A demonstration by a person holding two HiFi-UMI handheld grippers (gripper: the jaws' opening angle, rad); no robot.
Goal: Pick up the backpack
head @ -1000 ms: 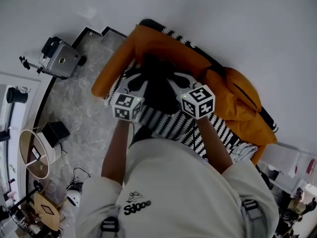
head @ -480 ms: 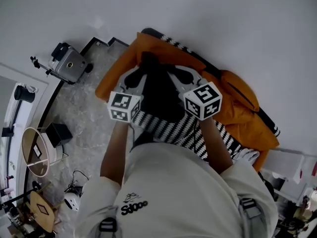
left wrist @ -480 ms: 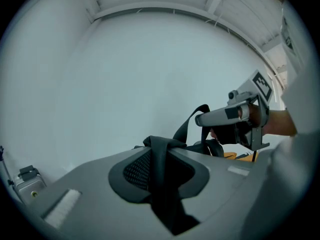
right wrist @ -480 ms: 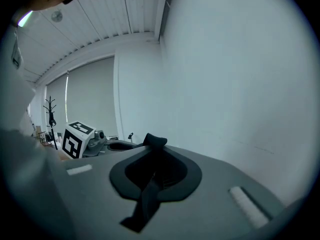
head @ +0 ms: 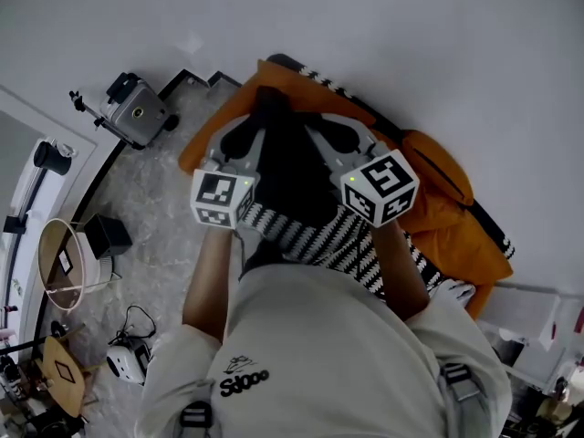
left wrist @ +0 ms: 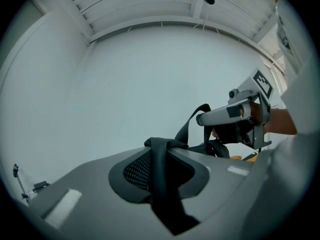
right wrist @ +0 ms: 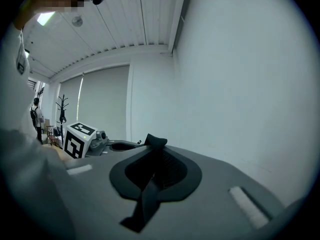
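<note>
The black backpack (head: 290, 167) hangs between my two grippers, above the orange sofa (head: 447, 208). My left gripper (head: 239, 142) is shut on one black strap (left wrist: 161, 151), which bunches at its jaw tips and runs back between the jaws. The left gripper (left wrist: 162, 145) looks toward a white wall, with the right gripper (left wrist: 240, 115) at the right of that view. My right gripper (head: 342, 137) is shut on the other black strap (right wrist: 152, 156), pinched at the tips of the right gripper (right wrist: 155, 142). The backpack's body is hidden in both gripper views.
A black-and-white striped blanket (head: 347, 240) lies over the sofa seat under the backpack. A grey camera on a stand (head: 137, 112) sits on the marble floor at the left. A round lamp shade (head: 57, 267) and cables lie at the lower left. White wall fills the top.
Both grippers have risen together with the backpack straps in them. The backpack has lifted off the sofa and sits closer to the head camera.
</note>
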